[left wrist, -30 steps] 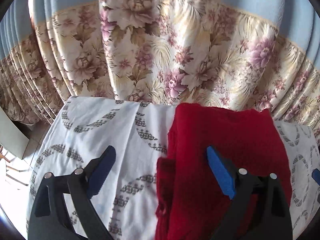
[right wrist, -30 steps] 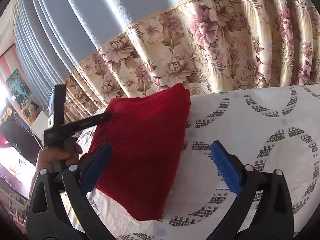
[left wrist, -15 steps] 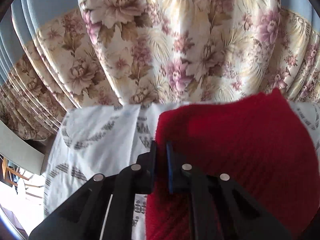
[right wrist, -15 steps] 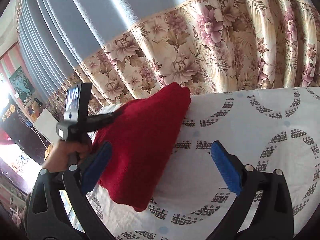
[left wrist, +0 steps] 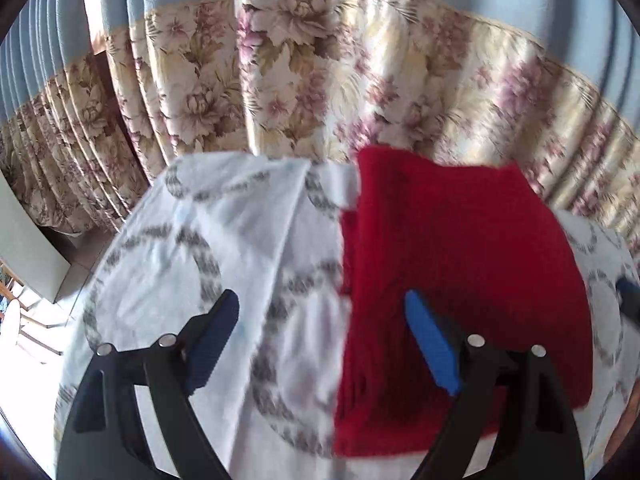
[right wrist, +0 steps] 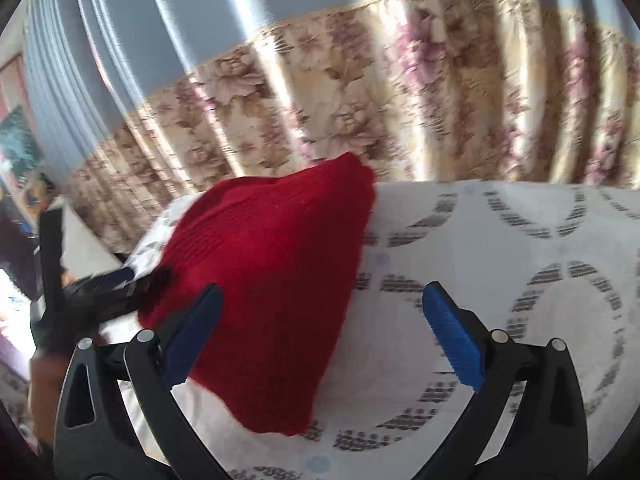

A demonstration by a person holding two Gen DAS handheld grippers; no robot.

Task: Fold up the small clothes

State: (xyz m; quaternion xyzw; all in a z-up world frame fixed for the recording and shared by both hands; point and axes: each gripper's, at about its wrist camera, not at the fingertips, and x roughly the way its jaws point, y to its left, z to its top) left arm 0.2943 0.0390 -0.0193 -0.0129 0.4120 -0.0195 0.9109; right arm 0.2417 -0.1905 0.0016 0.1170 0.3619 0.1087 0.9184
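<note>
Here, a red knitted garment is seen lying folded on a white cloth with grey ring patterns, in front of a floral curtain. In the left wrist view the garment fills the field from 12 to 5 o'clock; in the right wrist view it sits from 9 to 12 o'clock, tapering toward a corner at the near edge. The left gripper is held wide open with nothing between its blue pads, one finger over the bare cloth and the other over the garment's left portion. The right gripper is likewise spread fully and empty, its left finger over the knit and its right finger over the patterned cloth.

The garment is judged to be soft, light and limp, with a ribbed knit that should give good friction against the pads; stretching and sagging are to be expected if it is lifted by one point. Layered edges are visible along its left side in the left wrist view, so all layers would best be pinched together there, near a corner or along the fold line.
</note>
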